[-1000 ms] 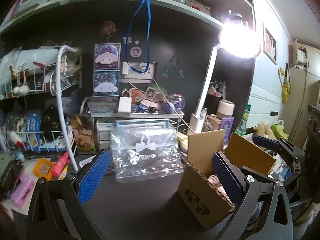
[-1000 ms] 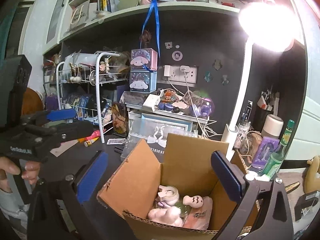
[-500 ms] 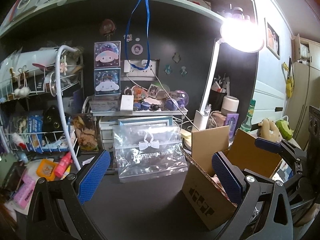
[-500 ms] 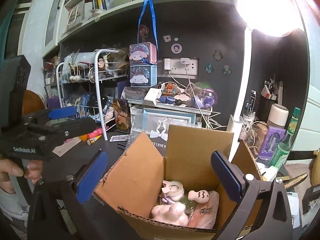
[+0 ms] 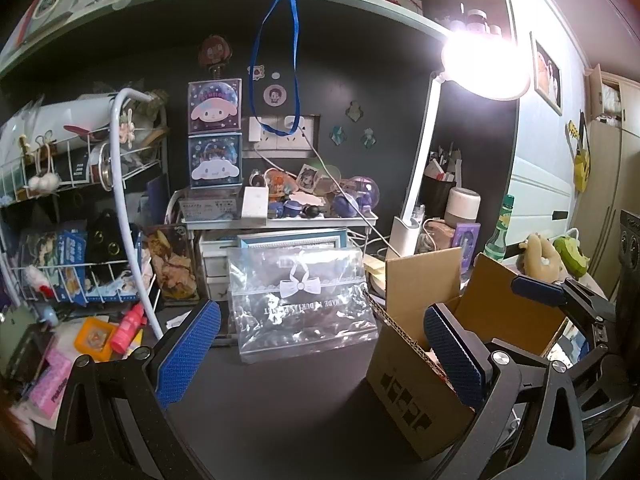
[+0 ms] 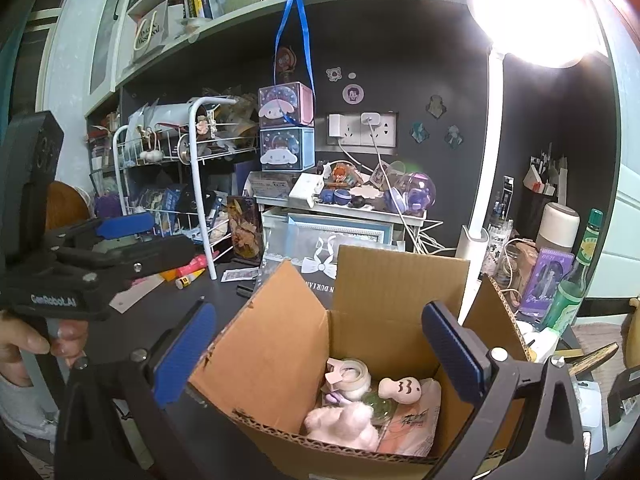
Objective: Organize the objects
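An open cardboard box [image 6: 280, 344] stands on the dark desk, right under my right gripper [image 6: 318, 356]. That gripper is open, one blue pad on each side of the box mouth, holding nothing. Inside lie a tape roll [image 6: 354, 372], a pink plush [image 6: 344, 424], a small beige figure head [image 6: 400, 388] and a pink packet [image 6: 416, 424]. My left gripper [image 5: 320, 354] is open and empty above the bare desk, left of the box [image 5: 412, 392]. A clear pouch with a white bow [image 5: 304, 308] leans behind it.
A white wire rack [image 5: 72, 240] with clutter fills the left. Pink and orange items [image 5: 112, 332] lie at its foot. A white desk lamp [image 5: 420, 184], a green bottle [image 6: 576, 276] and cups crowd the right. Character boxes [image 6: 284, 132] are stacked at the back. A hand [image 6: 24, 344] holds the left gripper [image 6: 160, 236].
In the left view the box and pouch have slid rightward. In the right view more of the box's inside shows. Both grippers stayed open.
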The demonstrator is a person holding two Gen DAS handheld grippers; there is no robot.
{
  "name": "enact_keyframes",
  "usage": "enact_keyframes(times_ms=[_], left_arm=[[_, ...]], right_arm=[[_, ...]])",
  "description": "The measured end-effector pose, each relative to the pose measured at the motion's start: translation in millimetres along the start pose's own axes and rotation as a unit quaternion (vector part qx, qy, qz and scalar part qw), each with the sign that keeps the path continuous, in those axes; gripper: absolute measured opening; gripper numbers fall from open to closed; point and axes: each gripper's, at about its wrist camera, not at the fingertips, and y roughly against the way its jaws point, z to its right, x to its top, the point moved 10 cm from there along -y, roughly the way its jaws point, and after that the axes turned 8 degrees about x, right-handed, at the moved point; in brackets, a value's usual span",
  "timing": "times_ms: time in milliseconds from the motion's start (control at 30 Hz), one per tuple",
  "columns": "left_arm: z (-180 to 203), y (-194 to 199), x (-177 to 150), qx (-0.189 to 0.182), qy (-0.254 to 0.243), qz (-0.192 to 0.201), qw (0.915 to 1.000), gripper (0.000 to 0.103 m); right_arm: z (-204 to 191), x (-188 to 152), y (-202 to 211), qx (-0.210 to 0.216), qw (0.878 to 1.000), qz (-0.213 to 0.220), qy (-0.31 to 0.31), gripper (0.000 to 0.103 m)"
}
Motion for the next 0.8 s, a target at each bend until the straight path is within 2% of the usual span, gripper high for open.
enact_keyframes(times_ms=[800], left_arm=[[0.8,0.4,0.4,-0.001,-0.001,0.000,1.0000,0.102]], right_arm=[[-2.5,-2.7,0.9,0.000,1.000,-0.001,-0.003,0.103]])
